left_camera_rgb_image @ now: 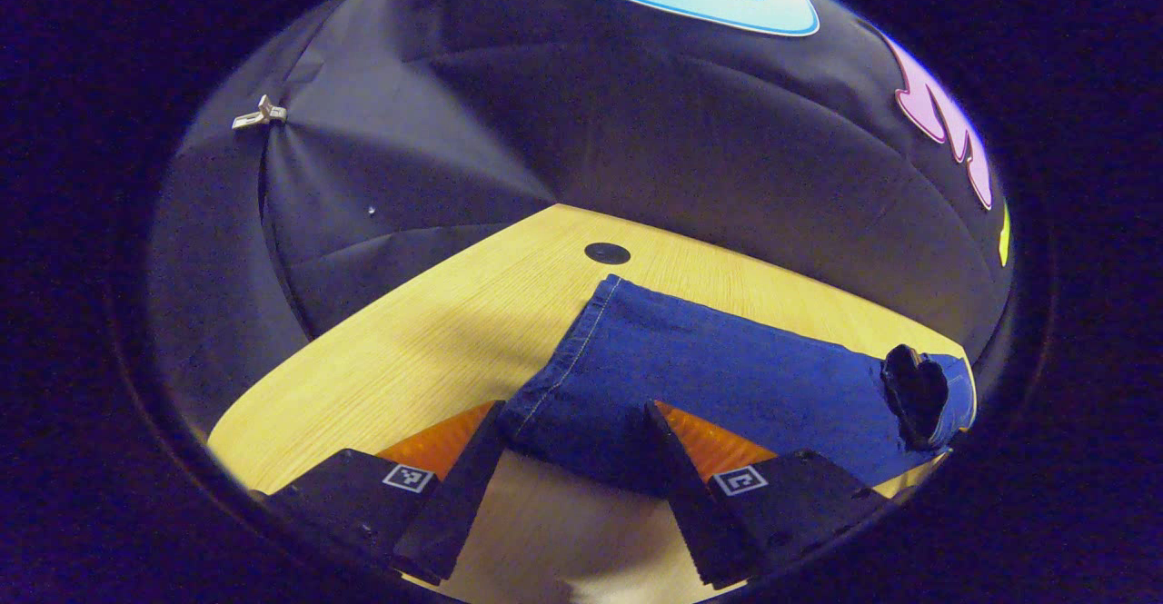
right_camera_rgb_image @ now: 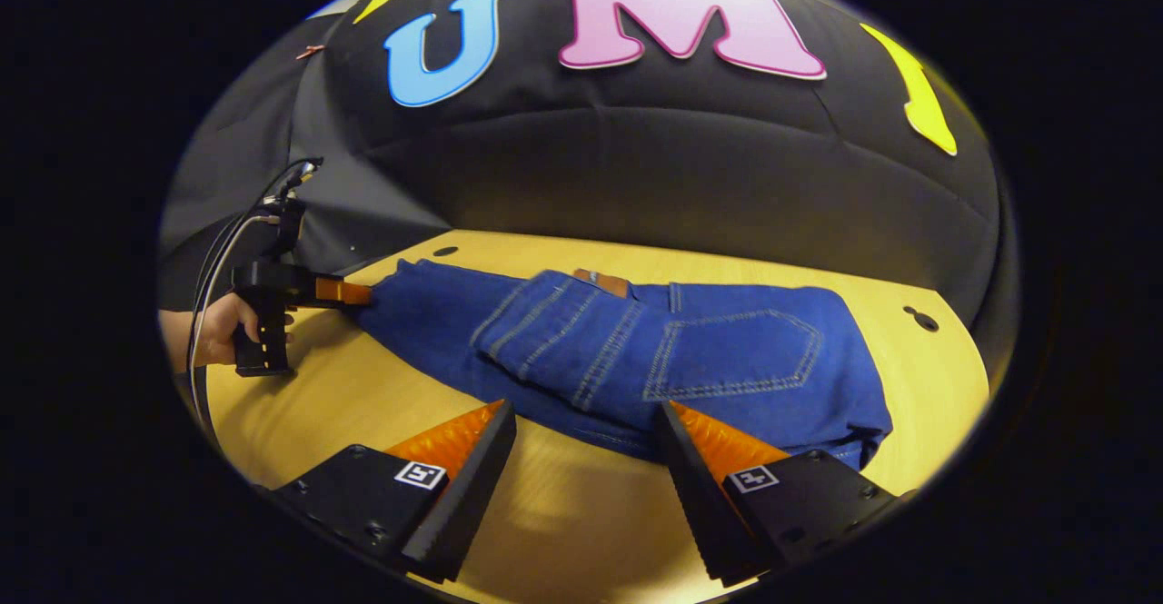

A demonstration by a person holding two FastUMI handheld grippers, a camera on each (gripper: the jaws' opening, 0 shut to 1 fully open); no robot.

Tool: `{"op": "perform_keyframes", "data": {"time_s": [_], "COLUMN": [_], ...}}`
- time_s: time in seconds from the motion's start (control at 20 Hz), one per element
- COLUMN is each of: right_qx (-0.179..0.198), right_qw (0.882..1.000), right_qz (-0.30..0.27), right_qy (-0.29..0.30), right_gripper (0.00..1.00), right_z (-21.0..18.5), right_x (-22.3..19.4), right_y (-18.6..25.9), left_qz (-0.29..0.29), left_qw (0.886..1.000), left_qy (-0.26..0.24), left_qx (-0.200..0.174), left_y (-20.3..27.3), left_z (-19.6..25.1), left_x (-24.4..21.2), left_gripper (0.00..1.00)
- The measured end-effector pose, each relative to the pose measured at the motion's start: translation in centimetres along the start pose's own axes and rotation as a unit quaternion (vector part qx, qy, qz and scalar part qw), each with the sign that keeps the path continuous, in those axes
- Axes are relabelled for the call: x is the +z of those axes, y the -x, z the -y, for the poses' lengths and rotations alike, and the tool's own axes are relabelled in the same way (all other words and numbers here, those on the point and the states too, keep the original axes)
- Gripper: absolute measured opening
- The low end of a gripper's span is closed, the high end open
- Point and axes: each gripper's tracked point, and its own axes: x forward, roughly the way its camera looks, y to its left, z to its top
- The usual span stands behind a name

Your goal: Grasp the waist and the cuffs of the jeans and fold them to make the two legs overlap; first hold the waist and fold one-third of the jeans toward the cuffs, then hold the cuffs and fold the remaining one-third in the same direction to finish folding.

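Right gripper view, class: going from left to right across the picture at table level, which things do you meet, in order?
A hand → the left gripper it holds, at the cuff → the jeans' leather waist patch → back pocket → a dark hole in the table.

A: Any writing you can make out?

B: Nothing legible. There is a brown patch [right_camera_rgb_image: 601, 282] at the waist of the jeans [right_camera_rgb_image: 636, 350], but whatever is on it is too small to read.

A: And the grippers?

B: Each finger block of the left gripper [left_camera_rgb_image: 574, 422] and right gripper [right_camera_rgb_image: 586, 422] carries a small square coded tag [right_camera_rgb_image: 420, 474], a pattern and not letters.
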Motion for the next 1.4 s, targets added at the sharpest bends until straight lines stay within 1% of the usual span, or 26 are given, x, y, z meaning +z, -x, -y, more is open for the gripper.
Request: {"op": "perform_keyframes", "data": {"time_s": [0.05,0.1,0.15,0.2,0.25,0.3,0.35,0.4,0.45,0.55,0.7,0.8,0.95,1.0,1.1,1.25,1.4], "right_qx": [-0.001,-0.002,-0.005,-0.008,-0.011,-0.013,-0.014,-0.016,-0.02,-0.032,-0.048,-0.061,-0.078,-0.084,-0.094,-0.109,-0.13], "right_qw": [1.0,1.0,1.0,1.0,1.0,1.0,1.0,1.0,1.0,0.999,0.999,0.998,0.997,0.996,0.995,0.994,0.991], "right_qz": [-0.003,-0.002,0.0,0.001,0.0,-0.002,-0.006,-0.01,-0.014,-0.022,-0.023,-0.019,-0.007,-0.004,0.002,0.013,0.023], "right_qy": [-0.006,-0.01,-0.011,-0.011,-0.008,-0.006,-0.004,-0.004,-0.004,-0.002,-0.008,-0.012,-0.015,-0.016,-0.019,-0.017,-0.012], "right_gripper": [0.96,0.96,0.97,0.96,0.97,0.97,0.98,0.98,0.98,0.98,0.98,0.98,0.98,0.98,0.98,0.98,0.97], "right_z": [0.3,0.5,0.6,0.9,1.1,1.3,1.5,1.8,2.2,3.4,5.0,6.4,8.0,8.5,9.5,11.1,13.2], "right_x": [0.0,0.0,0.1,0.2,0.0,-0.2,-0.4,-0.7,-1.0,-1.5,-1.5,-1.1,-0.1,0.2,0.9,1.6,2.0], "right_y": [0.2,0.3,0.6,0.7,1.0,1.1,1.3,1.6,1.9,2.4,3.2,3.8,4.5,4.8,5.4,6.5,7.4], "left_qz": [-0.007,-0.011,-0.015,-0.007,-0.01,-0.012,-0.013,-0.014,-0.009,-0.003,0.0,0.019,0.045,0.056,0.079,0.114,0.134], "left_qw": [1.0,1.0,1.0,1.0,1.0,1.0,0.999,0.998,0.998,0.995,0.992,0.99,0.987,0.986,0.985,0.981,0.976], "left_qy": [-0.011,-0.019,-0.021,-0.008,0.011,0.023,0.036,0.049,0.061,0.09,0.123,0.132,0.145,0.145,0.131,0.105,0.07], "left_qx": [0.007,0.017,0.015,-0.003,-0.01,-0.017,-0.022,-0.026,-0.029,-0.034,-0.038,-0.041,-0.051,-0.06,-0.08,-0.118,-0.155], "left_y": [0.2,0.4,-0.1,-0.1,-0.4,-0.3,-0.4,-0.4,-0.1,0.0,0.4,1.5,4.0,4.8,6.6,9.7,12.5], "left_z": [-0.3,-0.4,-0.2,0.5,0.9,1.1,1.1,1.1,1.1,1.1,1.4,1.4,3.5,4.6,7.8,13.9,20.3], "left_x": [-0.2,-0.3,-0.6,-0.3,-0.5,-0.2,-0.3,-0.3,0.0,0.2,0.8,2.4,5.2,6.4,8.9,12.4,14.3], "left_gripper": [0.96,1.0,0.87,0.69,0.48,0.36,0.32,0.31,0.19,0.07,0.06,0.06,0.06,0.06,0.06,0.06,0.06]}}
